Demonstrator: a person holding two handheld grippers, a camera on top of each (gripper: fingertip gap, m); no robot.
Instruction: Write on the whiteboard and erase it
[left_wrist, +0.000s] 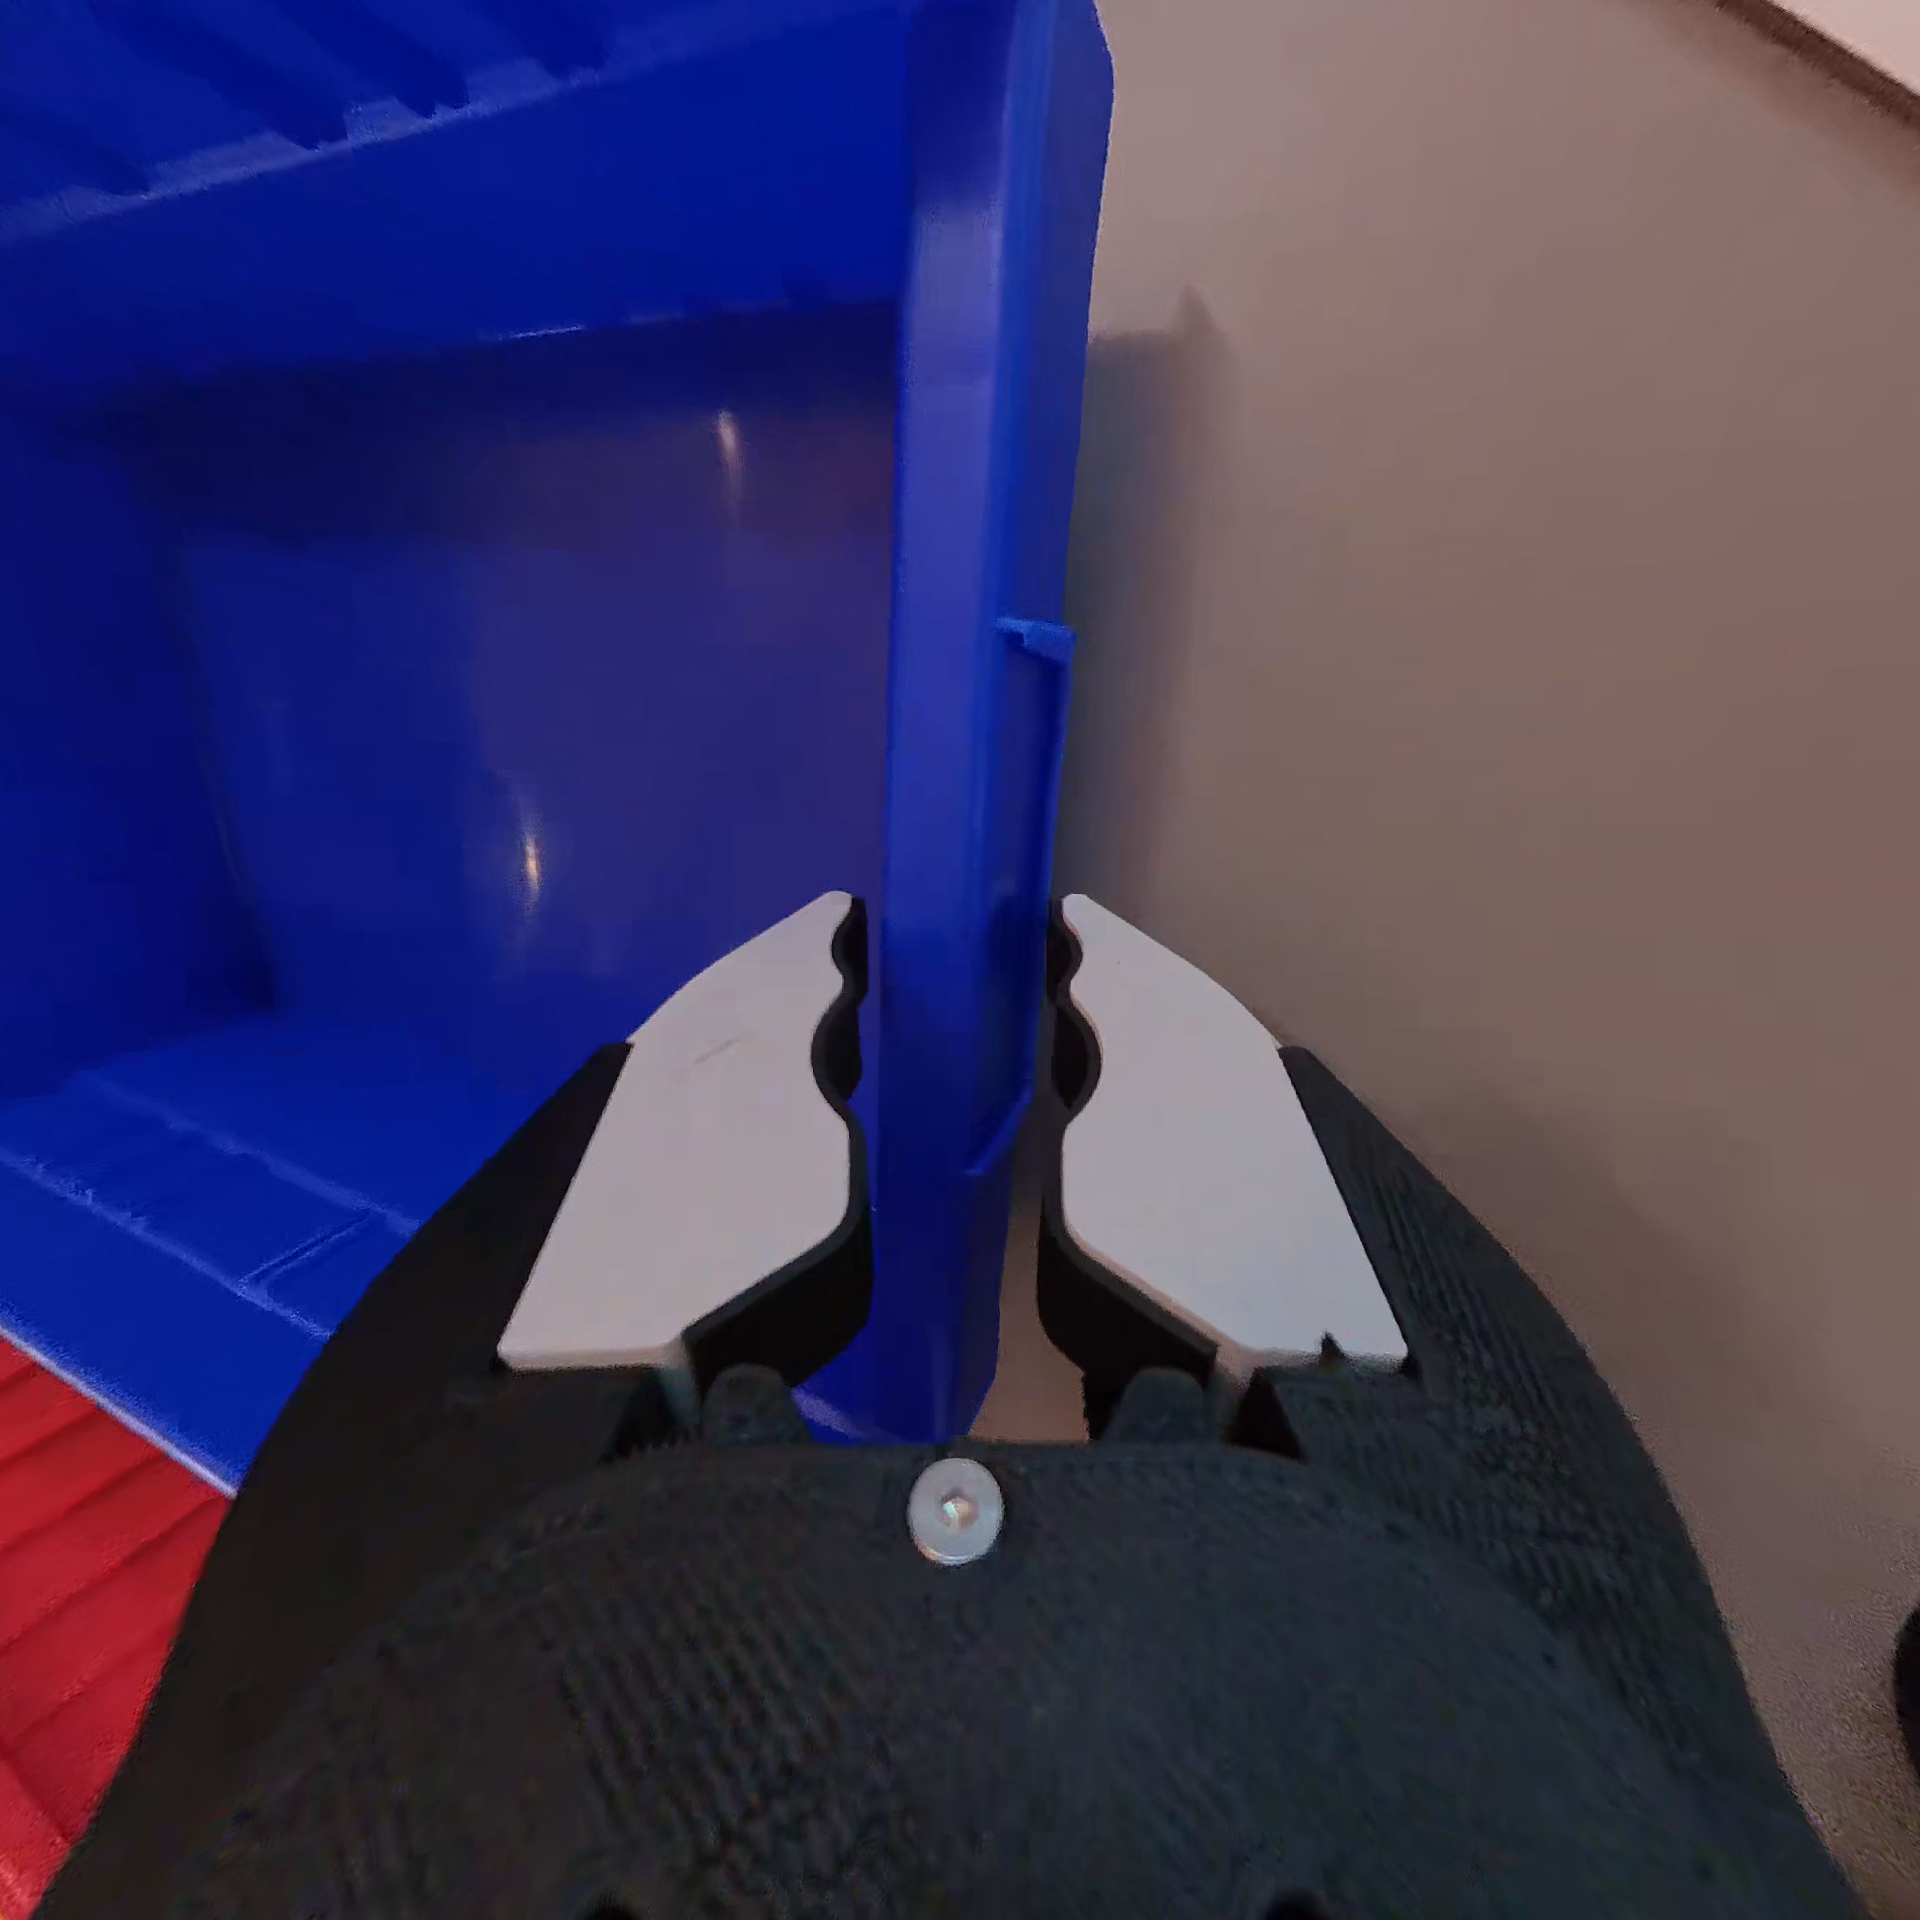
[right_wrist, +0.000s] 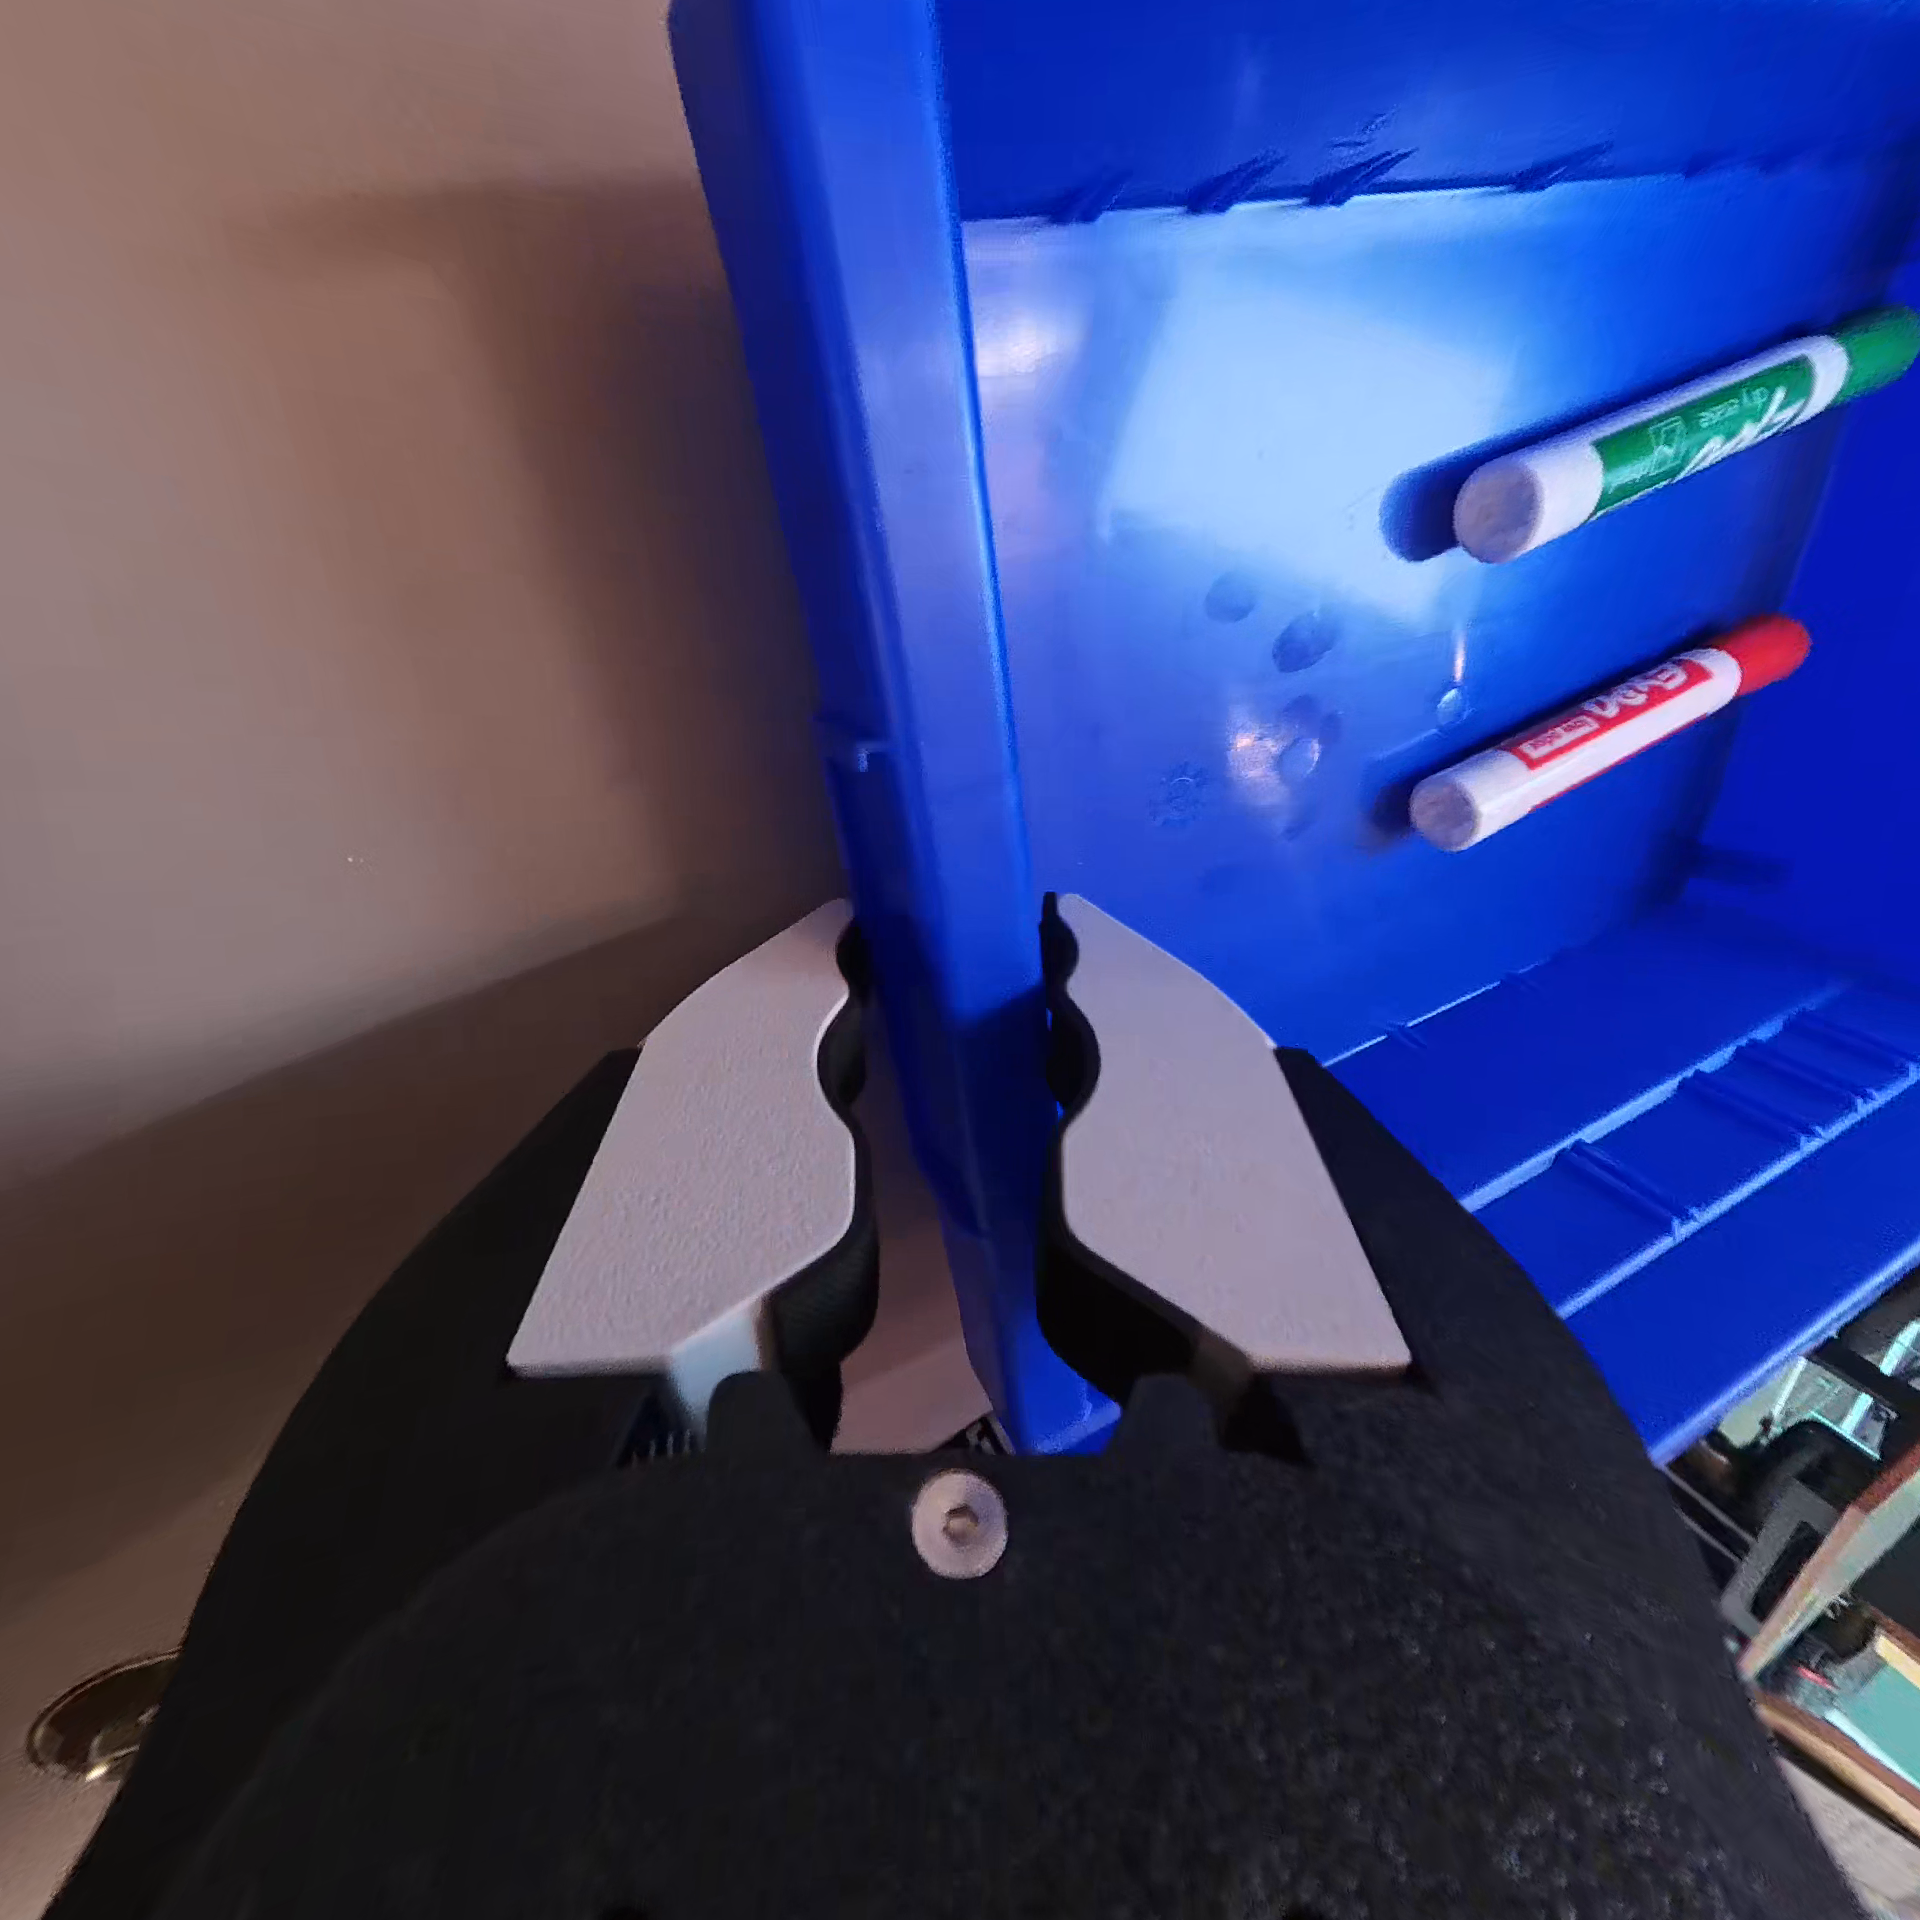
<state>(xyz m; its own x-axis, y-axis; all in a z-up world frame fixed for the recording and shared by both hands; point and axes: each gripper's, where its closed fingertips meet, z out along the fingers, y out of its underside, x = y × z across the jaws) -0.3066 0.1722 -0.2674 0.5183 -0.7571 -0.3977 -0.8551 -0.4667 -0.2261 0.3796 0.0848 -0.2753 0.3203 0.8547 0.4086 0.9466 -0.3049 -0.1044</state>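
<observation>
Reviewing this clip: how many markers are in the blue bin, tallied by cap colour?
Green-capped marker: 1
Red-capped marker: 1
Total: 2, both lying inside the blue bin, as far as the right wrist view shows.

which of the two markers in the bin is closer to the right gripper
The red-capped marker. In the right wrist view it lies lower in the blue bin, nearer the right gripper, than the green-capped marker.

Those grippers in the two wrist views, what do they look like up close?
Both the left gripper and the right gripper look alike: a rough black printed body, one silver screw at the centre, and two pale grey fingers with wavy black inner pads. No cables or sleeves show.
</observation>
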